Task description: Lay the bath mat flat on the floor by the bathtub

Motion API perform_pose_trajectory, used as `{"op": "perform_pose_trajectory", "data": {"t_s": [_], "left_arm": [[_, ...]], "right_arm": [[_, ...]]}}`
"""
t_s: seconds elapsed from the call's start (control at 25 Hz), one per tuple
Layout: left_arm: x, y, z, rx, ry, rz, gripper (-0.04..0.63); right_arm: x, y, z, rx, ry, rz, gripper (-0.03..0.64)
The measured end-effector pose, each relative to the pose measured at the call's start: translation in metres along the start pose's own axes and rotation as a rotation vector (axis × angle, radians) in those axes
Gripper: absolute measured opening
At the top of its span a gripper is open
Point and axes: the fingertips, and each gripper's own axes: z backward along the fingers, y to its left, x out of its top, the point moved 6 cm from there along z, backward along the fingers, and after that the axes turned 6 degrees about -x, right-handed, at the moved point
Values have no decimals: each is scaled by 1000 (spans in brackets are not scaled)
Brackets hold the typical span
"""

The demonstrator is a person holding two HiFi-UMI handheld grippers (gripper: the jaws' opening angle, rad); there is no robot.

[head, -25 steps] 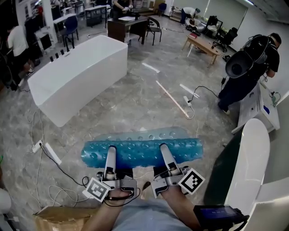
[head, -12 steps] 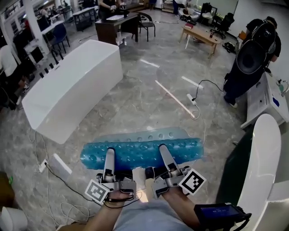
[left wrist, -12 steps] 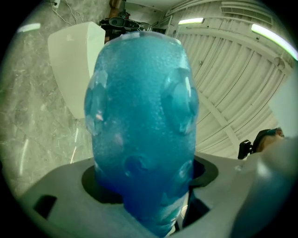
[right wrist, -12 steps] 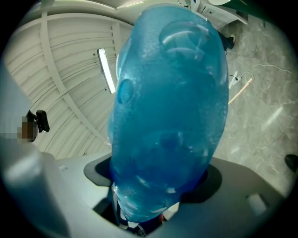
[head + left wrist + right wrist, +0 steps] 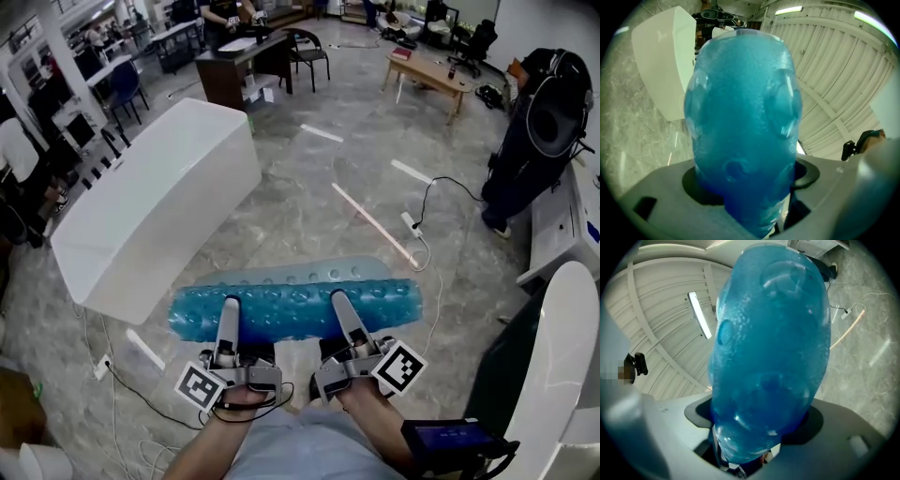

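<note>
Both forearms reach forward side by side from the picture's bottom edge. The left gripper (image 5: 228,314) and right gripper (image 5: 339,307) point ahead, roughly parallel. Each has its jaws clamped on the near long edge of the translucent blue bath mat with round suction cups (image 5: 295,305), which hangs crosswise above the grey marble floor (image 5: 309,197), near the white rectangular bathtub (image 5: 159,206). A black-and-white square marker faces up on each gripper's cube.
</note>
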Motion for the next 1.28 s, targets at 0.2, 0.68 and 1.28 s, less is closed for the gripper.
{"op": "perform_pose_trajectory", "data": {"t_s": [0.2, 0.68, 1.28], "left_arm": [[18, 33, -48, 11, -5, 16, 368], [161, 162, -179, 35, 52, 75, 368], [249, 243, -323, 2, 170, 141, 367]], "right_arm": [[18, -12, -56, -16, 1, 2, 377], [-9, -55, -269, -72, -57, 14, 377], [3, -64, -426, -109, -171, 34, 377]]}}
